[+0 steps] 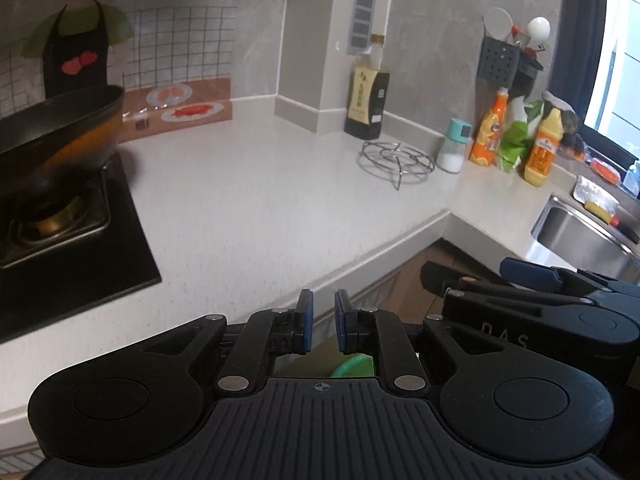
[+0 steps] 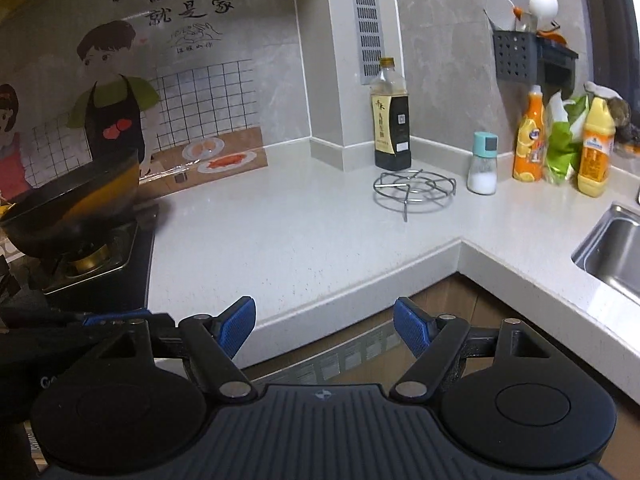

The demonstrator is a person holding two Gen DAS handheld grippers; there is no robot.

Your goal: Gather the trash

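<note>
My left gripper (image 1: 323, 322) hangs over the counter's front edge (image 1: 360, 264), its blue pads drawn almost together with only a narrow gap and nothing between them. Something green (image 1: 354, 365) shows below it through the gripper's frame; I cannot tell what it is. My right gripper (image 2: 325, 326) stands open and holds nothing, above the inner corner of the counter (image 2: 460, 246). It also reaches into the left wrist view as the right gripper (image 1: 484, 278). A crumpled green and white bag (image 2: 560, 142) sits between two bottles at the back right. No loose trash lies on the bare counter near either gripper.
A black wok (image 1: 60, 136) sits on the gas hob (image 1: 80, 240) at the left. A dark sauce bottle (image 2: 392, 120), a wire trivet (image 2: 414, 190), a salt shaker (image 2: 483, 164) and orange and yellow bottles stand along the back. A steel sink (image 2: 616, 252) lies right, foil packaging (image 1: 592, 196) behind it.
</note>
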